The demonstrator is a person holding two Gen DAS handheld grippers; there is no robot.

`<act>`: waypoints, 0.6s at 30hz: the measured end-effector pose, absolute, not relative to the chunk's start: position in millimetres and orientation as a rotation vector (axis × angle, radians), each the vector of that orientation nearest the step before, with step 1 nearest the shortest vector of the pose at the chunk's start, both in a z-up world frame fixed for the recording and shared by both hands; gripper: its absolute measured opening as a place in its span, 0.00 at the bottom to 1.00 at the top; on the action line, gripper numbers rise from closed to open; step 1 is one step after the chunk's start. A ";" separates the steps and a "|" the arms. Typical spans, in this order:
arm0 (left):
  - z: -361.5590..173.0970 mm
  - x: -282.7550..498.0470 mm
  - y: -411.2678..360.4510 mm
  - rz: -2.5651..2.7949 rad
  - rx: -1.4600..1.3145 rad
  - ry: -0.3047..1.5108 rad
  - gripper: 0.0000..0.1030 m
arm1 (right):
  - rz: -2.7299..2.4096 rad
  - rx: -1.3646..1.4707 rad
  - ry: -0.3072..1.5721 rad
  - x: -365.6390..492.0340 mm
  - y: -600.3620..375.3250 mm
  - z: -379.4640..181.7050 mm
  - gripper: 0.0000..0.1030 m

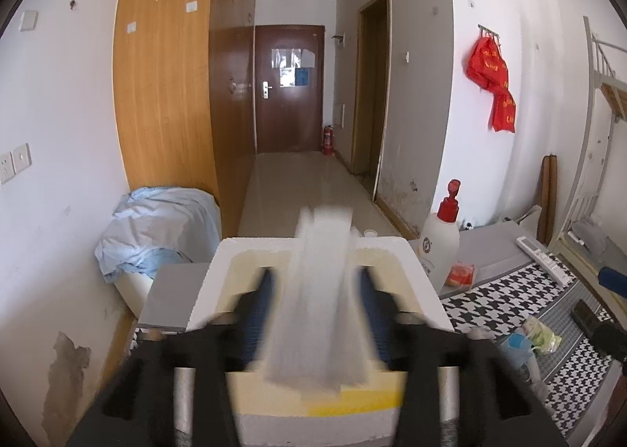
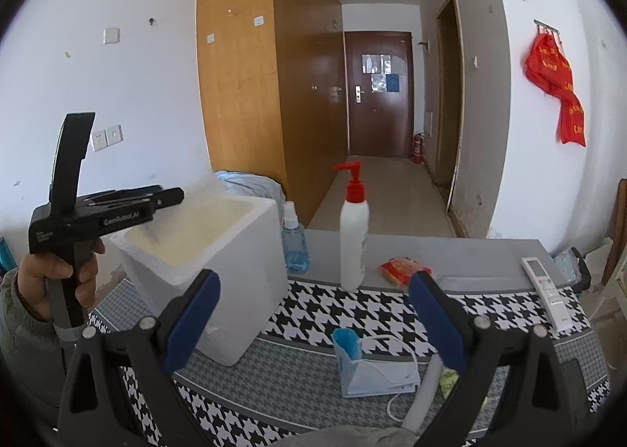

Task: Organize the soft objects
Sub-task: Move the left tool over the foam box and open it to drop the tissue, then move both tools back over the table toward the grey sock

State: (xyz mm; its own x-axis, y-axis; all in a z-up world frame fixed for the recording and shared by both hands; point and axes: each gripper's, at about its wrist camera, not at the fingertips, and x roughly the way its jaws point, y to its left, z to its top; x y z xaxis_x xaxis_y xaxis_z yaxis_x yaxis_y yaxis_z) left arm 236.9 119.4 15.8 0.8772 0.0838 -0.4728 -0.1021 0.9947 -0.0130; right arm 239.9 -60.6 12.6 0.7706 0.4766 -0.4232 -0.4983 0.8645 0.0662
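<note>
A white foam box [image 1: 415, 270] stands on the table; it also shows at the left in the right wrist view [image 2: 243, 262]. My left gripper [image 1: 315, 282] hangs over the box's open top with a blurred white foam sheet [image 1: 317, 298] between its blue pads; whether the pads press it is unclear. From the right wrist view the left gripper [image 2: 172, 194] sits above the box. My right gripper [image 2: 313, 286] is open and empty above the table. Below it lie a blue face mask [image 2: 376, 372] and a blue sponge [image 2: 347, 341].
A houndstooth mat [image 2: 352, 309] covers the grey table [image 2: 470, 255]. On it stand a white pump bottle [image 2: 354, 235], a blue spray bottle [image 2: 294, 239], an orange packet [image 2: 403, 268] and a white remote [image 2: 548, 290]. A blue cloth [image 1: 156, 227] covers a bin by the wardrobe.
</note>
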 end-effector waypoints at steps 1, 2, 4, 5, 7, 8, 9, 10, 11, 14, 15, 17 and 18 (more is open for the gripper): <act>16.3 235.3 118.7 0.117 -0.033 0.480 0.63 | 0.528 -0.045 0.445 240.1 -63.0 12.6 0.96; 16.5 234.6 118.1 0.129 -0.032 0.475 0.64 | 0.527 -0.044 0.445 239.6 -64.6 12.6 0.96; 18.0 232.6 117.8 0.122 -0.047 0.474 0.69 | 0.522 -0.044 0.443 238.4 -67.3 12.4 0.96; 18.7 231.4 117.8 0.117 -0.055 0.472 0.76 | 0.521 -0.042 0.443 238.2 -69.1 12.2 0.96; 21.8 226.4 115.9 0.128 -0.062 0.452 0.82 | 0.519 -0.039 0.439 236.2 -73.5 12.9 0.96; 24.0 224.1 113.4 0.133 -0.060 0.442 0.85 | 0.518 -0.037 0.436 235.4 -76.0 13.3 0.96; 26.4 220.1 109.9 0.130 -0.054 0.434 0.89 | 0.517 -0.034 0.433 234.6 -78.7 13.8 0.96; 27.8 217.2 107.1 0.124 -0.049 0.428 0.90 | 0.516 -0.029 0.430 233.4 -81.7 14.5 0.96; 29.5 214.7 104.1 0.121 -0.045 0.421 0.92 | 0.515 -0.027 0.427 232.0 -84.5 15.2 0.96; 36.3 200.0 93.9 0.110 -0.030 0.388 0.97 | 0.512 -0.020 0.420 228.3 -91.3 16.8 0.96; 37.9 196.6 92.1 0.110 -0.030 0.377 0.98 | 0.512 -0.016 0.419 227.1 -93.4 17.6 0.96; 43.0 188.4 86.0 0.103 -0.022 0.358 0.99 | 0.509 -0.014 0.413 224.4 -96.6 19.5 0.96; 44.0 185.9 83.2 0.098 -0.020 0.355 0.99 | 0.509 -0.013 0.411 223.7 -98.5 19.8 0.96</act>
